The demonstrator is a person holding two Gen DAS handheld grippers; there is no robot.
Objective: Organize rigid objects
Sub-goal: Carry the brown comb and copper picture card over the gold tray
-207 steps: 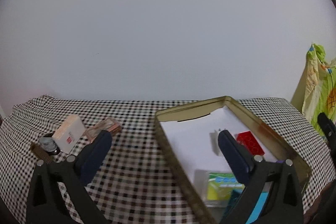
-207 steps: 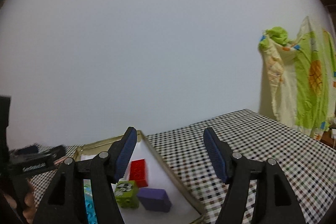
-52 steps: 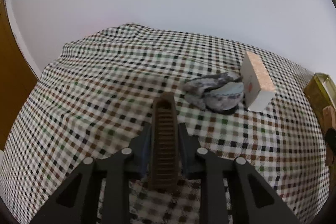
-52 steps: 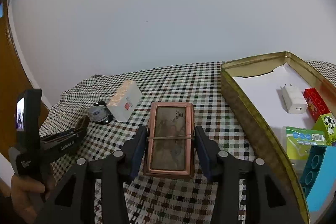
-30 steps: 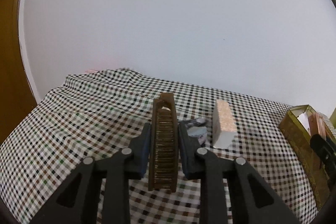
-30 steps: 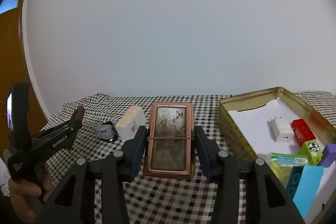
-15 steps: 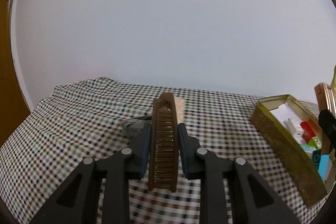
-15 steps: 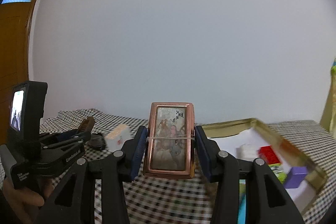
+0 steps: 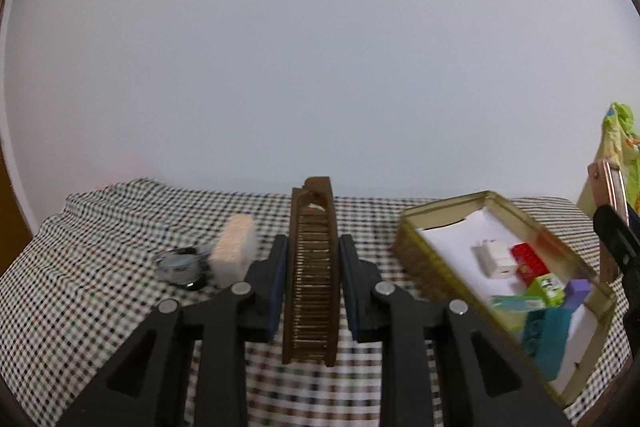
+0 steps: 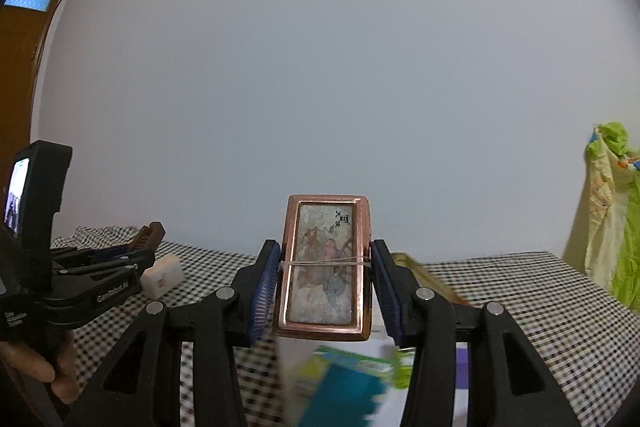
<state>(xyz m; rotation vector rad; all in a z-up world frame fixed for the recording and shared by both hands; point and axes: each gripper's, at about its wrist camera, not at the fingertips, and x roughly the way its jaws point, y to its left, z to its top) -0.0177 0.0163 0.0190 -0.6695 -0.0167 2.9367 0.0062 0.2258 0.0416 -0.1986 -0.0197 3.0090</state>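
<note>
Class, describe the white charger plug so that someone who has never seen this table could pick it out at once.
Find the gold tin tray on the checked tablecloth, right of the left gripper. On the tray's white lining, toward its far end, lies the white charger plug, just beside the red brick. It is the only white item among coloured blocks.

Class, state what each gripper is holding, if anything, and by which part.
The left gripper clamps a brown comb across its flat sides; the right gripper clamps a copper-framed case by its long edges.
</note>
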